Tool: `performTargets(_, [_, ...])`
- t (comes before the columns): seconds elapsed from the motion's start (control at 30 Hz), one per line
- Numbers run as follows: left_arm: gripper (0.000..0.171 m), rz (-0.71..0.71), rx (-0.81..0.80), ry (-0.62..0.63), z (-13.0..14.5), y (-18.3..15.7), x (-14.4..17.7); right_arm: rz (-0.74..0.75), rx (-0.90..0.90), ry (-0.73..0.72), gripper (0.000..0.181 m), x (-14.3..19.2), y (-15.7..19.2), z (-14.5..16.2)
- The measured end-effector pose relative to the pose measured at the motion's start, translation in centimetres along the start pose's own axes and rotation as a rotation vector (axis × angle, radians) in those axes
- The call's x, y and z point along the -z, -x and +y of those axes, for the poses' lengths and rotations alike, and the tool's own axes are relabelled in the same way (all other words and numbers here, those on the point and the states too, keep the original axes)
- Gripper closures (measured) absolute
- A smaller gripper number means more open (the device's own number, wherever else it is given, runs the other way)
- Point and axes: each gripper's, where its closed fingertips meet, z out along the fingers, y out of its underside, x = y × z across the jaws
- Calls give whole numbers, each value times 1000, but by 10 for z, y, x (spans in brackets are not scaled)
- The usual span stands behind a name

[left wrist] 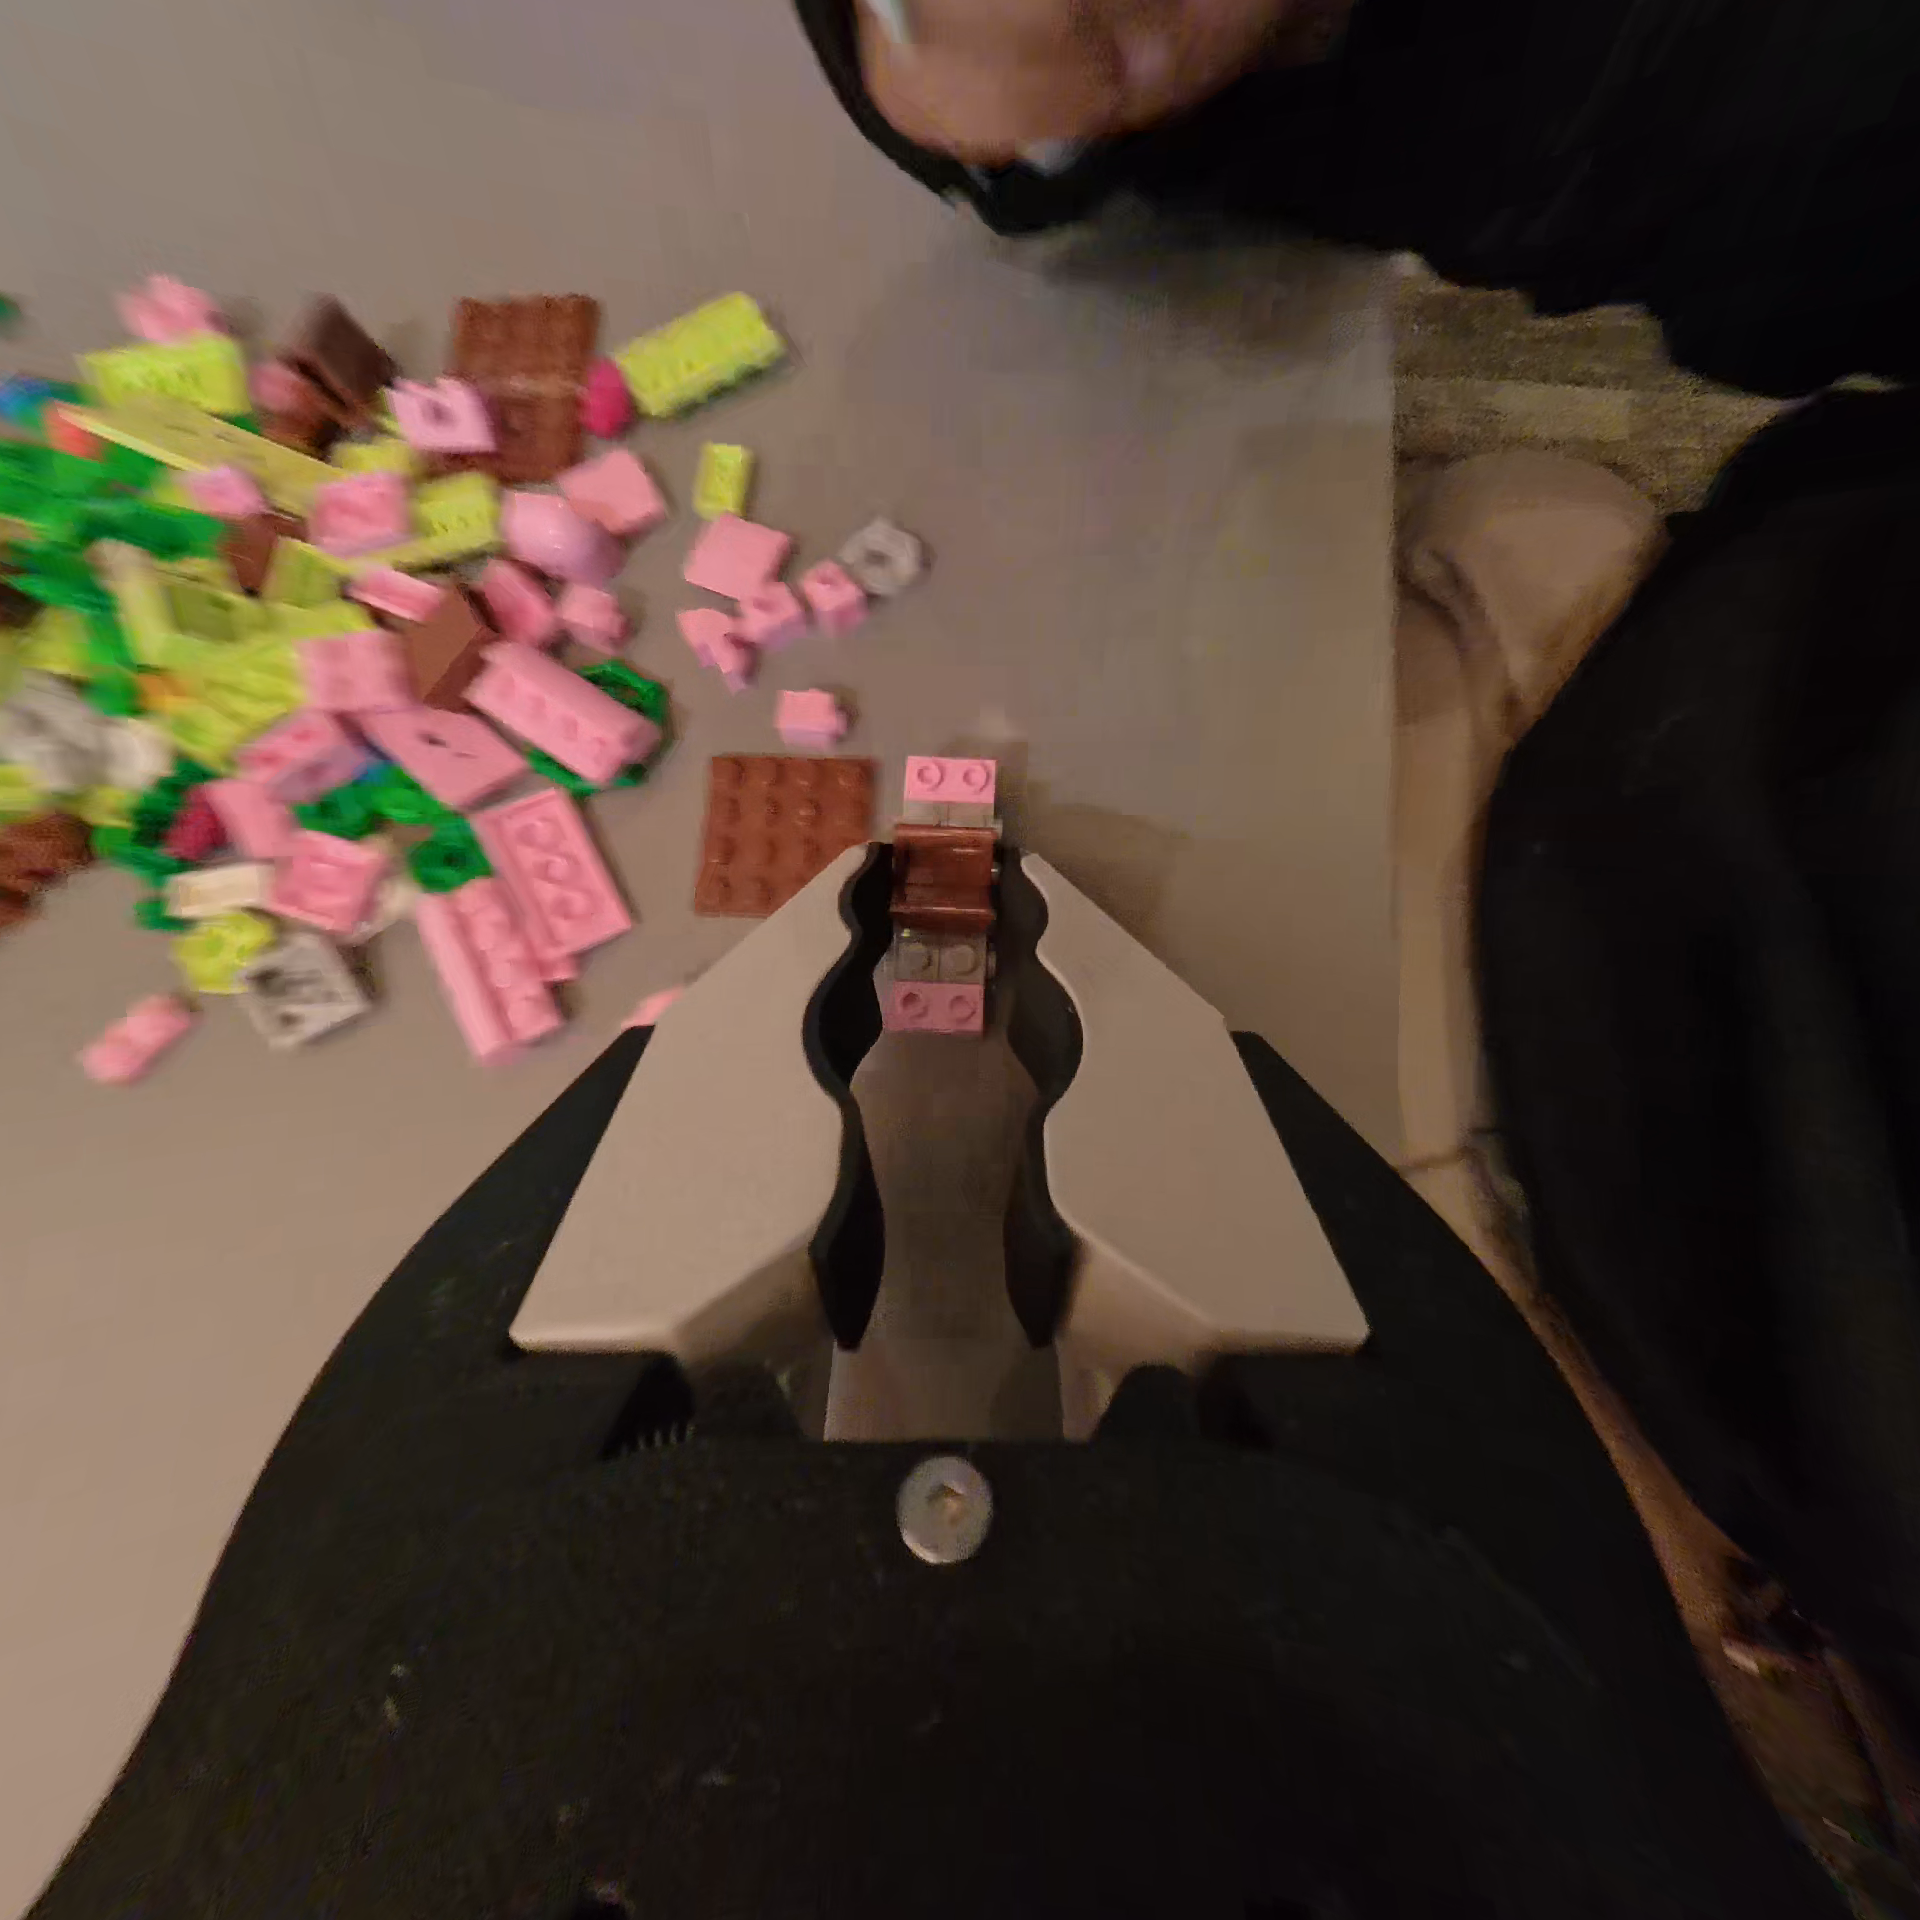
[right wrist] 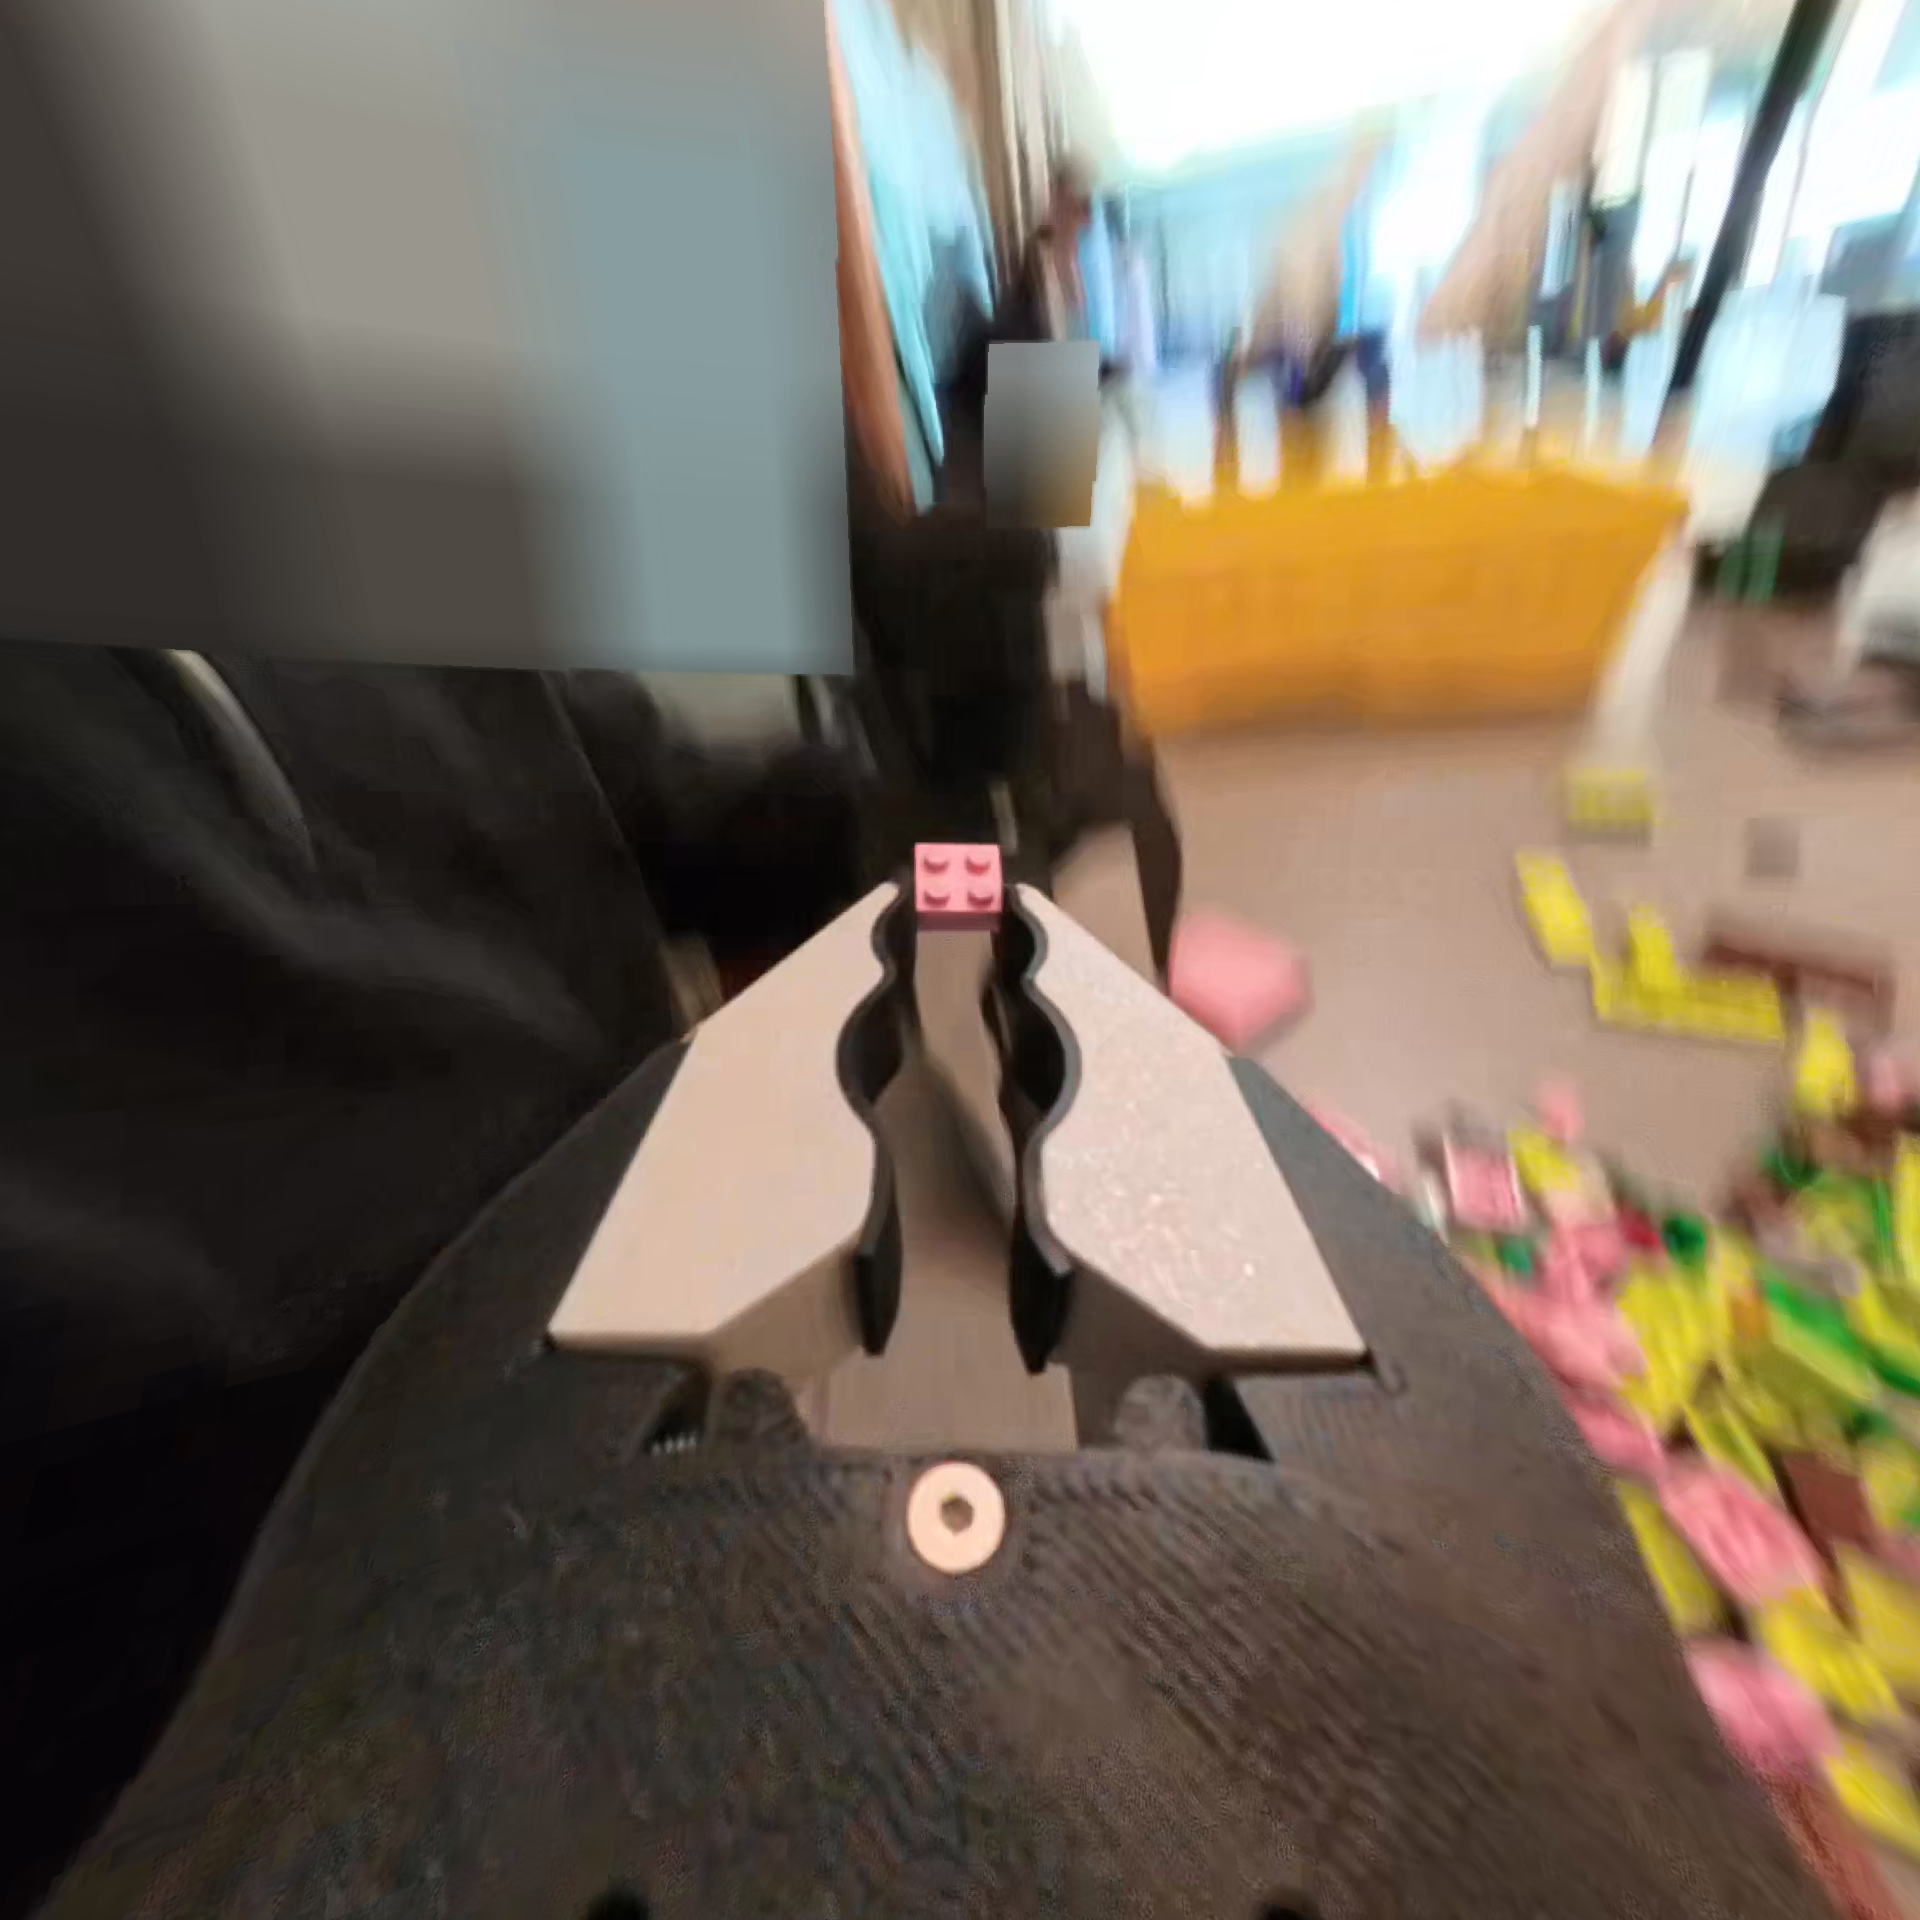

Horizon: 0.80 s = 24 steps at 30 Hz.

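Gripping a small pink-brown-grey brick stack (left wrist: 940,899) between narrowed fingers, left gripper (left wrist: 943,868) hangs over the grey table (left wrist: 1143,520) | beside it: flat brown plate (left wrist: 784,836), loose brick pile (left wrist: 343,623) | right gripper (right wrist: 958,902): fingers pinching a pink brick (right wrist: 958,879) at their tips, raised above the table.

You've got two grippers, one small brick assembly (left wrist: 940,899) in the left, one pink 2x2 brick (right wrist: 958,879) in the right, two brown plates (left wrist: 790,834), one yellow bin (right wrist: 1371,613), and a loose brick pile (left wrist: 312,644) too blurred to count.
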Motion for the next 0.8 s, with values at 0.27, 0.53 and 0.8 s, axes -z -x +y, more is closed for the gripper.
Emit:
performTargets(0.27, [151, 103, 37, 92, 14, -18, 16, 146, -130, -41, 169, 16, -35, 7])
performTargets(0.53, [120, -80, 89, -228, -34, 16, 36, 52, -343, -268, 169, 19, -38, -17])
performTargets(0.8, [123, 573, 618, -877, -104, 0, 100, -8, -195, -260, 169, -5, -12, -22])
